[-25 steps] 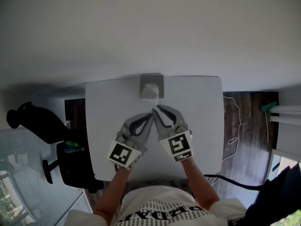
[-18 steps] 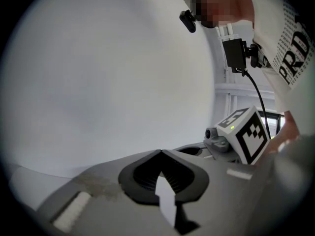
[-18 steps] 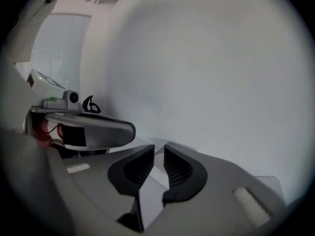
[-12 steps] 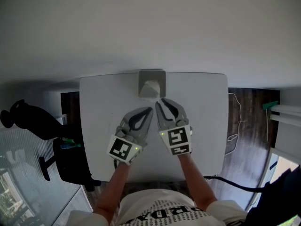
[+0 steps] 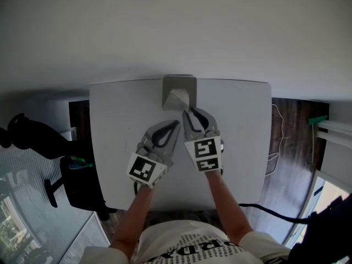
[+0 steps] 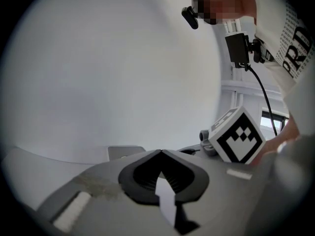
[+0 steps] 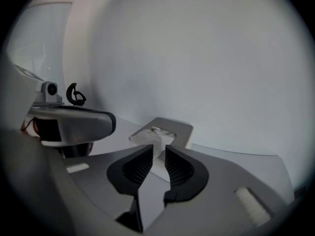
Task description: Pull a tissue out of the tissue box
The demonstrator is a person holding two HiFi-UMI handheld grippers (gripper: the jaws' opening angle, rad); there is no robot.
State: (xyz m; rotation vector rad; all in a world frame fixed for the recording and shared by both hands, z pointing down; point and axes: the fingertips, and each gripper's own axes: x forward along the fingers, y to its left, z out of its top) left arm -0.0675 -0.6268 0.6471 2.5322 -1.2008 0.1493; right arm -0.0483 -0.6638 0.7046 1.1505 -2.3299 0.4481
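Office-like room, white desk [image 5: 110, 120], wood floor [image 5: 291, 142]

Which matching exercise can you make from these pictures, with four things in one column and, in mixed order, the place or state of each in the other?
Things:
1. left gripper
2. right gripper
3. tissue
4. tissue box

Places or states:
A. stands at the far edge of the table
B. jaws a little apart
C. jaws together, tips touching
D. sticks up out of the box's top

Pairs: 1-C, 2-B, 3-D, 4-A.
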